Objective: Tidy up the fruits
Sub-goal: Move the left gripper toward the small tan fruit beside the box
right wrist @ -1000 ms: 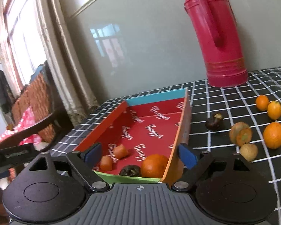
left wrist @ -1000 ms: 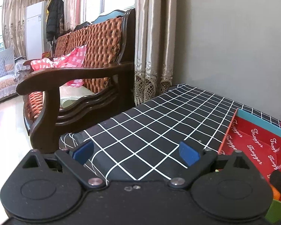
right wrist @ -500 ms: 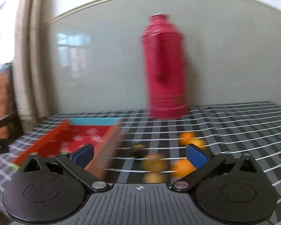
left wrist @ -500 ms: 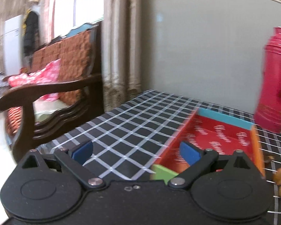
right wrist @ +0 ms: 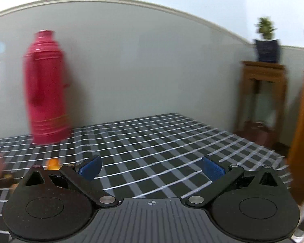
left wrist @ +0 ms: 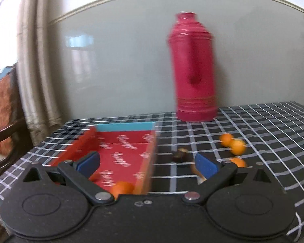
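Both claws spread, empty — left gripper (left wrist: pixel 147 165) should settle over the dark fruit (left wrist: pixel 179 155) beside the tray (left wrist: pixel 119 151) — right gripper (right wrist: pixel 152 167) idle.

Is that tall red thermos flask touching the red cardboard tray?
Apart. The left wrist view shows the tall red thermos flask standing behind the red cardboard tray, with checked tablecloth visible between them.

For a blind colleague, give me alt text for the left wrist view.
The open left claw hovers over a red tray holding an orange. More fruits lie on the checked tablecloth, beside a pink thermos.
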The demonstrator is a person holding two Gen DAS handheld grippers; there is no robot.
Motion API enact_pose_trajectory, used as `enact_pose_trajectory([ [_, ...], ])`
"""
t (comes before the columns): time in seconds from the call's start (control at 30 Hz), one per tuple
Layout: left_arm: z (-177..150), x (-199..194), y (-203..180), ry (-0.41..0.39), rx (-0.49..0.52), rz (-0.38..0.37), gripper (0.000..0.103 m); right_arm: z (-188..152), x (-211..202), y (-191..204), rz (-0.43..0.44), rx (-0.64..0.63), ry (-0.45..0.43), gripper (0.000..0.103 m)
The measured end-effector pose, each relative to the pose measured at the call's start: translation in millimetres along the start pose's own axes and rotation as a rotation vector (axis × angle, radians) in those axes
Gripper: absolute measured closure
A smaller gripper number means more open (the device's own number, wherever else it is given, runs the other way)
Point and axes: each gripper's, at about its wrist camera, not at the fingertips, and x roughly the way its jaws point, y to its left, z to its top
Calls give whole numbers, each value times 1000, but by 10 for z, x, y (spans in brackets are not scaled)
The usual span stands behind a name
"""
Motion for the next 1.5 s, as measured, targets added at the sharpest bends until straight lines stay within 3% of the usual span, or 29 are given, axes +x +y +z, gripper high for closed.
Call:
enact_pose_trajectory([
  [0.17,-68,69,-267,15,50,-62,11,22,19,-238,-167,-4,-43,0],
  [0.4,-94,294,-438,73,58,-99,20,16,-13,-389,-234,-39,-83,0],
  [0.53,-129,404,-521,114,68,-133,30,21,-10,-436,-274,-46,-114,0],
  [0.87,-200,637,-584,211,41,-179,52,40,73,-487,-243,-48,-91,0],
  [1.1,-215,650,-635,211,42,-216,84,17,78,-443,-205,-61,-77,0],
  [1.5,-162,601,-566,191,16,-223,85,12,95,-441,-185,-52,-68,0],
])
